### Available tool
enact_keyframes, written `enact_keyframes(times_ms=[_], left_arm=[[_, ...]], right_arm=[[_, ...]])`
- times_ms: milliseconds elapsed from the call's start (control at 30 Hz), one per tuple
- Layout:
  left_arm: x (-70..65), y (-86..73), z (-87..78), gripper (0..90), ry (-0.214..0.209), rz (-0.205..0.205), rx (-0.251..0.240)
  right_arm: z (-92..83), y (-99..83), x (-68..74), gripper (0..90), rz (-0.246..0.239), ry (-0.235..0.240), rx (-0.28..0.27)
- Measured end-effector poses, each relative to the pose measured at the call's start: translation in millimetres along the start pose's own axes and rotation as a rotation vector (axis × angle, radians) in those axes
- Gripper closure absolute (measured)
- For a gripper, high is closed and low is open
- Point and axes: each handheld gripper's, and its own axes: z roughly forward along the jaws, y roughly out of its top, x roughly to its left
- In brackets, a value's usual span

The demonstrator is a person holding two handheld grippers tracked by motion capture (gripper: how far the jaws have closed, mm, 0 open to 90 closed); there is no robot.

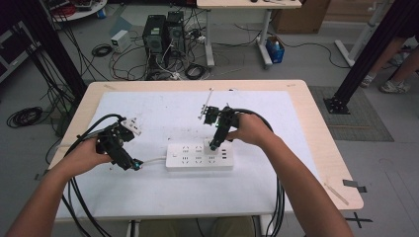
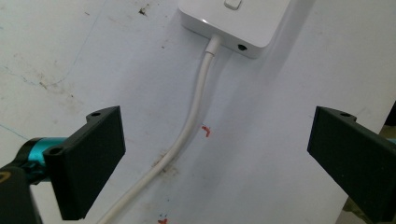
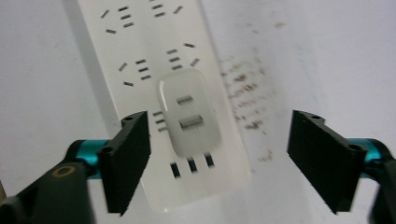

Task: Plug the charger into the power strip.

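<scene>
A white USB charger (image 3: pixel 188 113) sits plugged into the power strip (image 1: pixel 199 156), released by the wide-open right gripper (image 3: pixel 219 154); the left gripper (image 2: pixel 215 163) gapes empty over the strip's cord (image 2: pixel 187 130).

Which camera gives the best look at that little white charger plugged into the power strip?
The right gripper view: the white charger sits close up on the power strip. The high view has it tiny beside the right gripper; the left gripper view catches just the strip's cable end.

No readable text, label, brand or number anywhere. Power strip (image 3: pixel 154 70) face carries socket slots only, no lettering legible. Small red marks on white table (image 2: pixel 205 131) cover, not decipherable as characters.
</scene>
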Motion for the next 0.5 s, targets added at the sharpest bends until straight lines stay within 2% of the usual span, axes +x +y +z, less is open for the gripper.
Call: enact_keyframes(times_ms=[67, 100, 200, 233, 267, 367, 467, 500], left_arm=[[0.2, 0.8, 0.5, 4.2, 0.004, -0.003, -0.002], [0.2, 1.5, 0.1, 4.2, 0.006, -0.001, -0.002], [-1.1, 3.2, -1.3, 4.2, 0.011, -0.002, -0.011], [-1.3, 3.6, -1.8, 4.2, 0.012, -0.001, -0.014], [-1.2, 4.2, -2.5, 4.2, 0.015, 0.003, -0.013], [-1.8, 6.0, -2.6, 4.2, 0.018, 0.004, -0.018], [-3.5, 7.7, -2.8, 4.2, 0.033, 0.008, -0.026], [-3.9, 8.0, -3.1, 4.2, 0.037, 0.01, -0.028]], right_arm=[[-10.2, -10.5, -4.8, 13.0, 0.06, 0.003, -0.017], [-15.1, -16.8, -6.4, 12.9, 0.073, -0.012, -0.027], [-29.2, -35.3, -9.8, 12.9, 0.158, -0.061, -0.028], [-34.9, -42.4, -10.2, 12.9, 0.178, -0.072, -0.04], [-41.2, -50.3, -10.6, 12.9, 0.189, -0.065, -0.059], [-57.6, -73.7, -9.8, 12.9, 0.228, -0.109, -0.09], [-64.9, -97.2, -8.2, 12.6, 0.26, -0.054, -0.047], [-66.0, -104.6, -6.9, 6.1, 0.267, -0.052, -0.035]])
